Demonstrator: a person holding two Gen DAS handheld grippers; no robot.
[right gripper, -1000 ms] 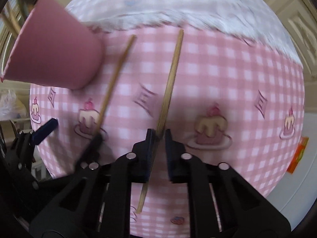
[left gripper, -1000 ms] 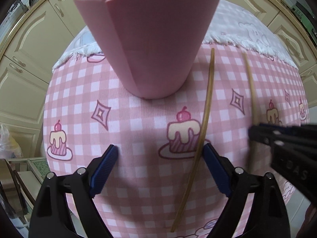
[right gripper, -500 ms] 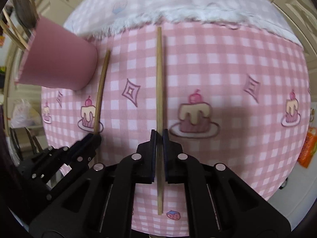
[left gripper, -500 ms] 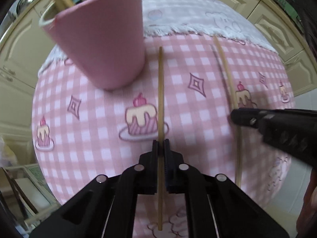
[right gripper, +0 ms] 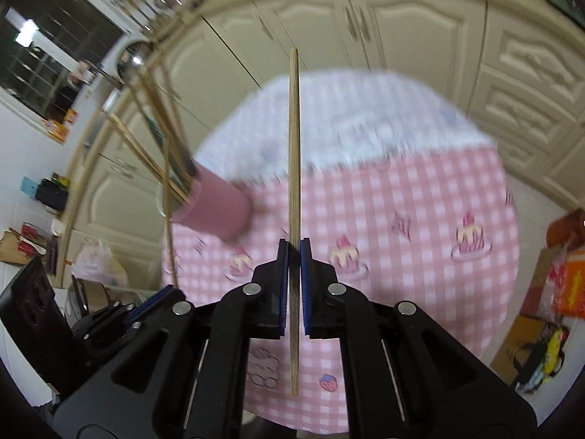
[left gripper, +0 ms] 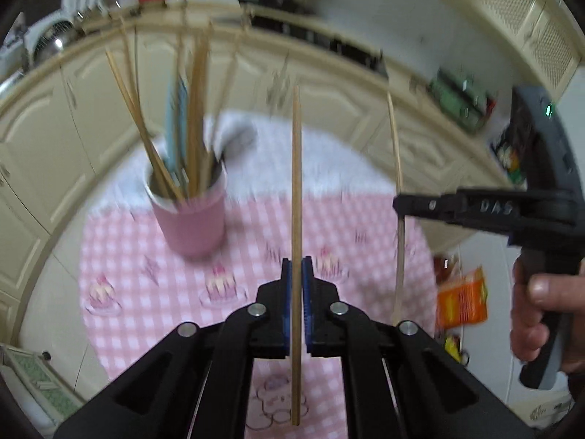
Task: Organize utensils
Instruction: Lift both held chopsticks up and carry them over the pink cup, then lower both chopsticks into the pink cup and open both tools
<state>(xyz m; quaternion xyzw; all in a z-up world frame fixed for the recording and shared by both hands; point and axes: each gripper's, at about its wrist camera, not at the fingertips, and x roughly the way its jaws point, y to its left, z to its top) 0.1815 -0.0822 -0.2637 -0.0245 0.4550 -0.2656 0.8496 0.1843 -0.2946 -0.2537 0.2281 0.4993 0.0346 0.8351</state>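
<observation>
My left gripper (left gripper: 297,267) is shut on a wooden chopstick (left gripper: 296,190) and holds it upright above the table. My right gripper (right gripper: 291,252) is shut on a second wooden chopstick (right gripper: 293,153), also lifted; it shows in the left wrist view (left gripper: 396,172) to the right. A pink cup (left gripper: 190,219) holding several chopsticks stands on the pink checked tablecloth (left gripper: 365,219), left of both grippers. In the right wrist view the cup (right gripper: 215,212) is at the left.
Cream cabinet doors (right gripper: 402,36) surround the round table. Bags and boxes (right gripper: 559,292) lie on the floor at the right. A white fringed cloth (left gripper: 329,161) covers the table's far part.
Both grippers have risen from the tablecloth, each lifting its chopstick clear. The left gripper closed on its chopstick between the earliest frame and half a second ago.
</observation>
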